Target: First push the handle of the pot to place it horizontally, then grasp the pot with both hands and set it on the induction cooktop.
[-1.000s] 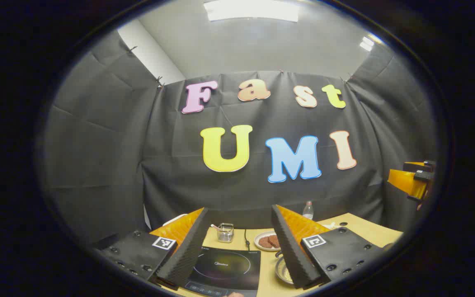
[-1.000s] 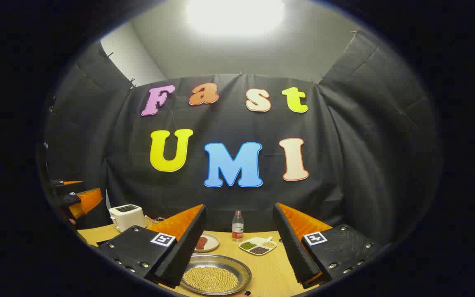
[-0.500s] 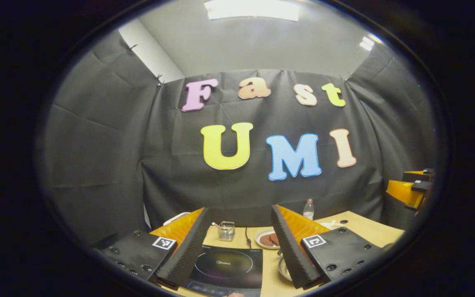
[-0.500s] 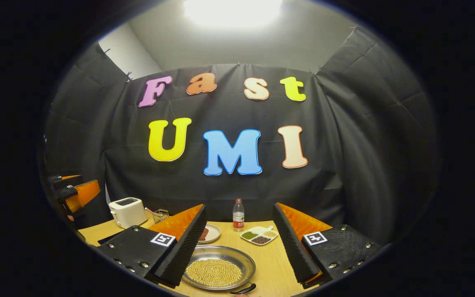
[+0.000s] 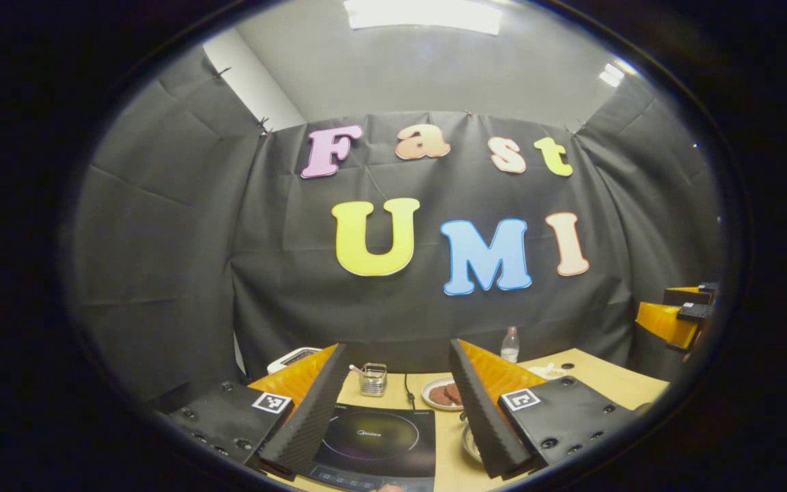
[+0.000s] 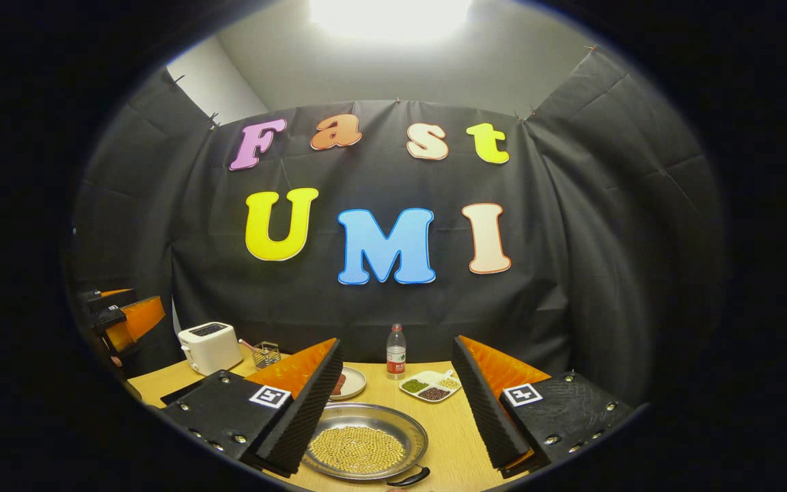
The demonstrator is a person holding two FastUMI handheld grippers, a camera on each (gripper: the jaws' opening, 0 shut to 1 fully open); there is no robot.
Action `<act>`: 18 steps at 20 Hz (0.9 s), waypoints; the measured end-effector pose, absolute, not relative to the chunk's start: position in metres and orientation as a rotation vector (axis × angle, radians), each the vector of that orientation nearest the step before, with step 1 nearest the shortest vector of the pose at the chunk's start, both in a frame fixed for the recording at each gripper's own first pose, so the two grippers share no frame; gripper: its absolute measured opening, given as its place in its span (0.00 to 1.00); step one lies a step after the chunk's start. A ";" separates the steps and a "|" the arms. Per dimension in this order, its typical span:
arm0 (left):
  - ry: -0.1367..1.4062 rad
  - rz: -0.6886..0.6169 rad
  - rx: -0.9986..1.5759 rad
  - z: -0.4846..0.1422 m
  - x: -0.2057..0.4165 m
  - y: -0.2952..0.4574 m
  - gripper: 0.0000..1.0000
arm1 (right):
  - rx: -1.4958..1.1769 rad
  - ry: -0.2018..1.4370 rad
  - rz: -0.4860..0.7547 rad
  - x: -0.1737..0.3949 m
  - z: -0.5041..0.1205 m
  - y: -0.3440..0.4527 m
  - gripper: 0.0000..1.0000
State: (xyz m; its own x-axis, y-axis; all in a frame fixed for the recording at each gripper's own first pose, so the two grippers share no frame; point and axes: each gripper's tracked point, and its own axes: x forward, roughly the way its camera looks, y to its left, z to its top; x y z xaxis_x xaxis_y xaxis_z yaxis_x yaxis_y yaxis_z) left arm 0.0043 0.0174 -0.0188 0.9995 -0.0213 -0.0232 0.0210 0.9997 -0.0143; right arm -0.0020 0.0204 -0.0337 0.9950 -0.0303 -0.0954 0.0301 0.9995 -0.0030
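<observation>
The pot [image 6: 366, 443] is seen on the table [image 6: 448, 437], below and between the spread fingers of the right gripper [image 6: 397, 400], its handle [image 6: 410, 477] at the near rim. The cooktop [image 5: 373, 441] is framed by the left gripper [image 5: 397, 403], likewise spread and empty. The right gripper is judged nearer for the push.

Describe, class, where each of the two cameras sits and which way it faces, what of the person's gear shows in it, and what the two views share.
Left gripper view: rides the left gripper, facing the booth wall over the induction cooktop; the right gripper shows at the right edge.
Right gripper view: rides the right gripper, facing the wall over the pot of beans.
Shared: water bottle, wire basket, plate, table.
</observation>
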 end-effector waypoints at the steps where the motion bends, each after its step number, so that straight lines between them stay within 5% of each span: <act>1: 0.022 -0.021 -0.016 -0.019 0.004 0.019 0.96 | -0.006 0.095 -0.027 -0.002 -0.034 0.022 0.97; 4: 0.018 -0.020 -0.011 -0.018 0.003 0.025 0.96 | -0.012 0.094 -0.015 -0.003 -0.034 0.032 0.97; 8: 0.011 -0.019 -0.006 -0.017 0.000 0.037 0.96 | -0.019 0.092 -0.003 -0.005 -0.033 0.044 0.76; 10: 0.005 -0.018 -0.002 -0.015 -0.004 0.044 0.98 | -0.019 0.101 -0.007 -0.007 -0.036 0.051 0.73; 12: 0.001 -0.015 -0.001 -0.014 -0.006 0.053 0.96 | -0.011 0.112 0.025 -0.006 -0.037 0.060 0.47; 14: -0.001 -0.014 -0.004 -0.015 -0.009 0.061 0.96 | -0.024 0.109 0.033 -0.015 -0.036 0.070 0.47; 15: -0.002 -0.013 -0.005 -0.016 -0.011 0.066 0.95 | -0.028 0.123 0.073 -0.017 -0.038 0.083 0.30; 16: -0.004 -0.012 -0.007 -0.016 -0.011 0.071 0.93 | -0.047 0.122 0.035 -0.013 -0.040 0.082 0.28; 17: -0.006 -0.013 -0.011 -0.017 -0.011 0.074 0.93 | -0.055 0.117 0.026 -0.015 -0.043 0.073 0.07; 18: -0.009 -0.014 -0.016 -0.017 -0.013 0.078 0.95 | -0.057 0.132 0.052 -0.020 -0.045 0.084 0.04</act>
State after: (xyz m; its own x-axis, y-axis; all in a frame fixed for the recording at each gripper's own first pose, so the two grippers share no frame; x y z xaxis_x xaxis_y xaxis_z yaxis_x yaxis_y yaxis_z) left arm -0.0126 0.0784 -0.0166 0.9999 -0.0140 0.0091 0.0142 0.9998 -0.0160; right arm -0.0201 0.0845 -0.0454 0.9900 0.0484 -0.1327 -0.0559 0.9970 -0.0529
